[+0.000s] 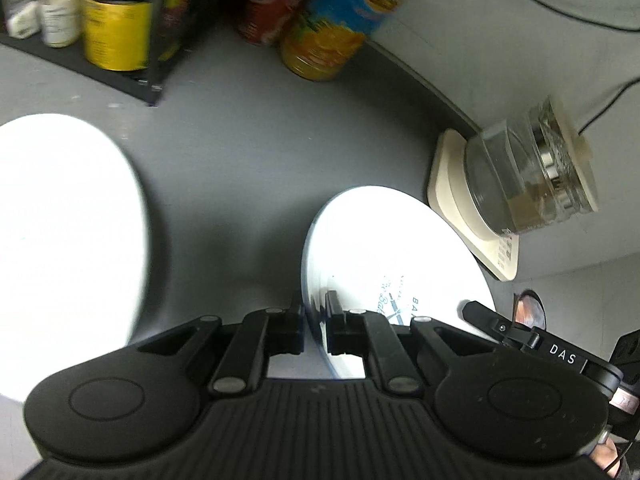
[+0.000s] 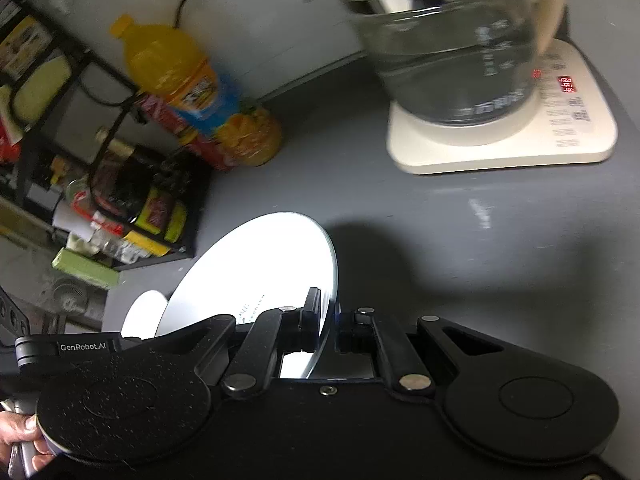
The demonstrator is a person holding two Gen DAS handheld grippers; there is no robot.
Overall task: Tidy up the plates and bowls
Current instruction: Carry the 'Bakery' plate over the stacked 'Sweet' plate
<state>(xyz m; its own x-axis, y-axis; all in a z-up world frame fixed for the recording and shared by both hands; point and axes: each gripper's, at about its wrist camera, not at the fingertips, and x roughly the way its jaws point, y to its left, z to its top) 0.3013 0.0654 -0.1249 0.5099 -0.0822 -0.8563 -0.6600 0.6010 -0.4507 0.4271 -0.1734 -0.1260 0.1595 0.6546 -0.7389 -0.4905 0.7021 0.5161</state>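
A white plate [image 1: 380, 248] with blue print hangs tilted above the grey counter [image 1: 240, 160], gripped at two opposite rims. My left gripper [image 1: 314, 312] is shut on its near-left rim. In the right wrist view my right gripper [image 2: 329, 308] is shut on the right rim of the same plate [image 2: 256, 264]. The right gripper's finger also shows at the plate's far edge in the left wrist view. A second white plate [image 1: 60, 240] lies flat on the counter to the left, and a sliver of this second plate [image 2: 144, 312] shows beyond the held one.
A glass kettle [image 2: 448, 48] stands on a cream base [image 2: 500, 148] at the back right. An orange juice bottle [image 2: 180, 76] and a red can stand by the wall. A black wire rack [image 2: 120, 200] full of packets is at the left. A hand [image 2: 20, 436] grips the left handle.
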